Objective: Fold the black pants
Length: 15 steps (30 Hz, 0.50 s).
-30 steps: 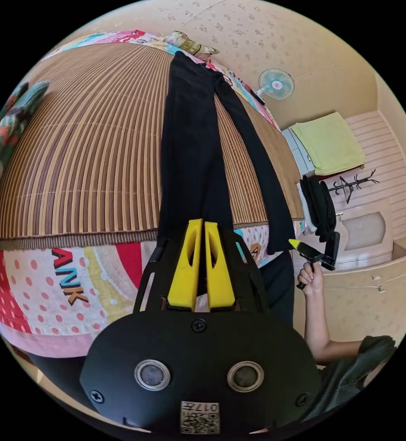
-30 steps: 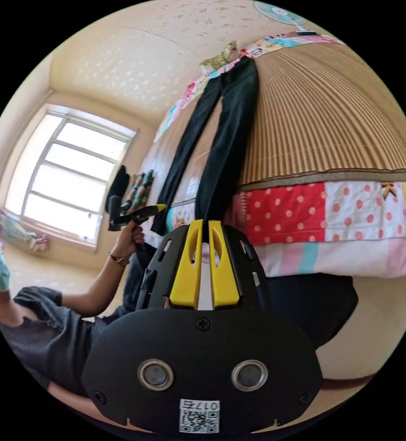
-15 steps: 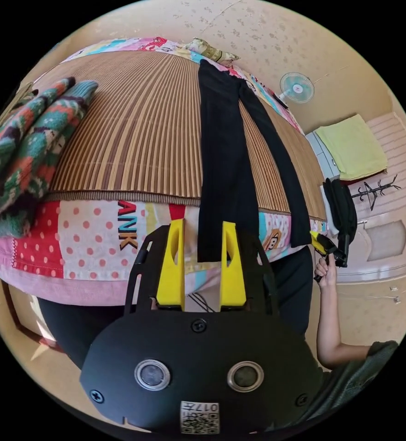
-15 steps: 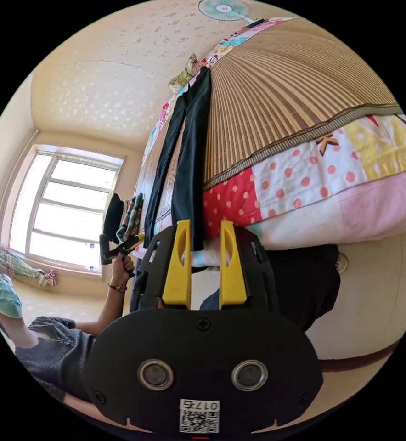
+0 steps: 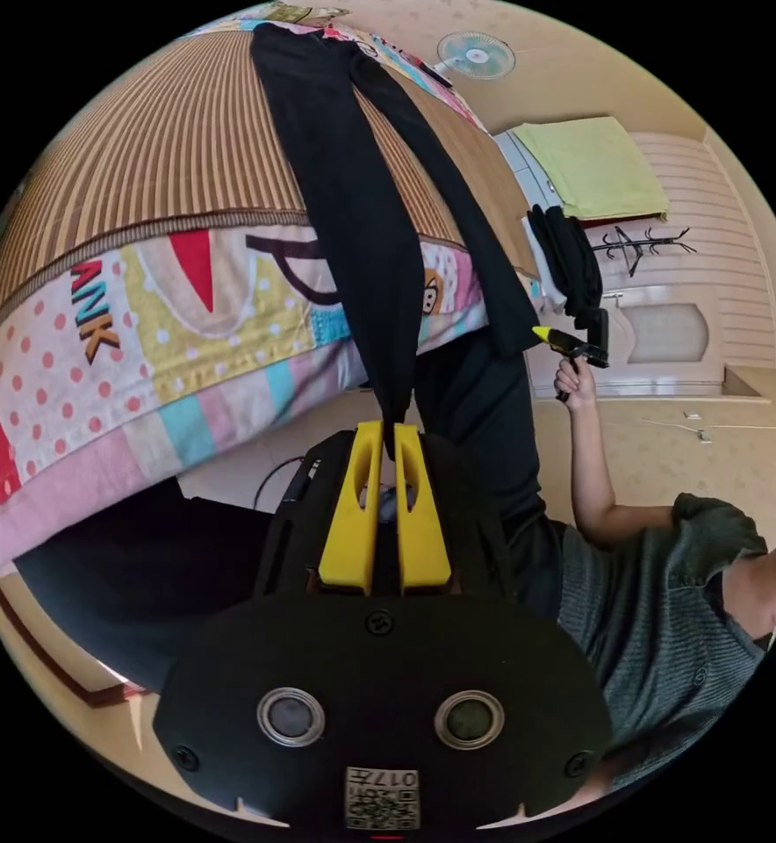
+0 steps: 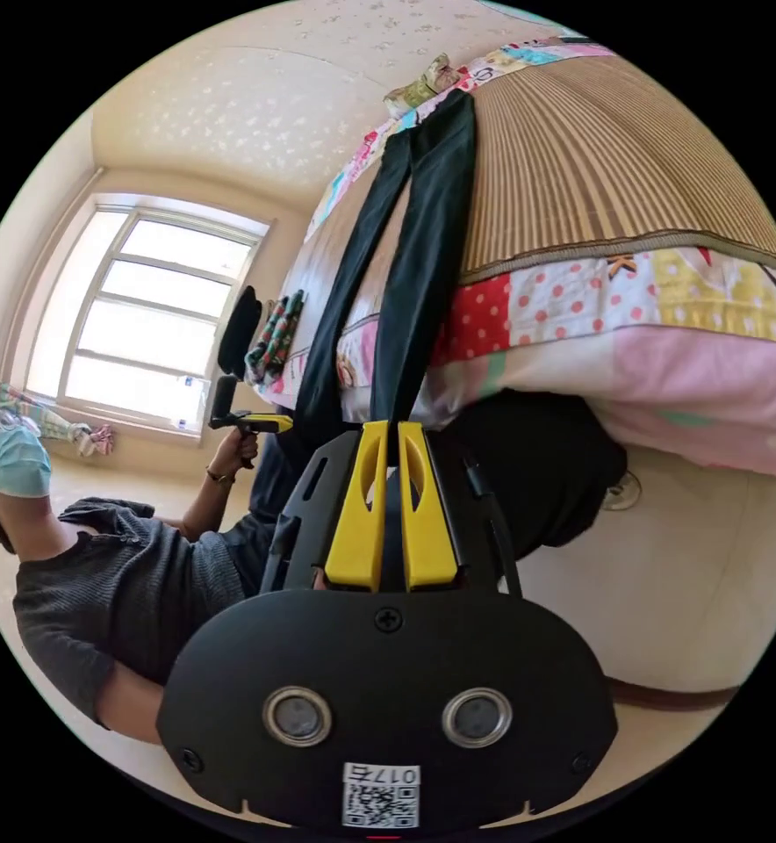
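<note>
Both grippers are clamped again. Half a second ago each stood with its jaws spread at a leg hem; now the left gripper has its yellow jaws pressed together on the hem of one leg of the black pants, and the right gripper pinches the hem of the other leg the same way.

The pants lie lengthwise on the striped mat that covers the bed, waist at the far end. Both legs run over the patchwork quilt at the near edge. The leg ends look drawn past that edge, taut from each jaw up to the mat.

In the left gripper view the right gripper shows off to the side at the other hem, in the person's hand. In the right gripper view the left gripper shows likewise.

Judgement: this re-grip after a brief release reads as taking a better hold on each hem. The fold itself is not begun; the legs are apart and full length. The likely next step is to lift both hems and carry them toward the waist.

Risk: thin hems could slip from the jaws under tension.
</note>
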{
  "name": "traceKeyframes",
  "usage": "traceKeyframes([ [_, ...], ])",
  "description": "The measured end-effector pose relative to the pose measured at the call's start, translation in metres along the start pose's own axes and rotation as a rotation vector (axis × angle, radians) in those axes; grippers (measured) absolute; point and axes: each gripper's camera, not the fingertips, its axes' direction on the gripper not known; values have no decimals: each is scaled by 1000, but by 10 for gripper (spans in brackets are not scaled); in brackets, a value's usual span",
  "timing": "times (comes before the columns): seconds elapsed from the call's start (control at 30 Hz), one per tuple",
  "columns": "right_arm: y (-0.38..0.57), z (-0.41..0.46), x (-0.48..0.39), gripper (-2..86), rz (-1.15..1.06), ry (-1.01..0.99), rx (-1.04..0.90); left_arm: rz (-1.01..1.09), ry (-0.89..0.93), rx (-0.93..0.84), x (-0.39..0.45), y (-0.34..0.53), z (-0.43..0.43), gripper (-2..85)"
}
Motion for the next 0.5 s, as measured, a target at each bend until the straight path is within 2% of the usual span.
traceKeyframes([
  [0.1, 10, -12, -17, 24, -55, -73, 90, -56, -64, 187, 6, 20, -23, 108],
  [0.2, 0, -3, -41, 24, -140, -217, 139, 54, 68, 284, 35, 1, -34, 113],
  [0.3, -29, 40, -63, 24, -198, -328, 59, 146, 153, 358, 66, -39, -37, 115],
  [0.37, -51, 83, -79, 24, -223, -357, -28, 176, 170, 397, 83, -65, -36, 122],
  [0.5, -73, 140, -100, 24, -232, -353, -129, 209, 189, 303, 108, -134, -9, 158],
])
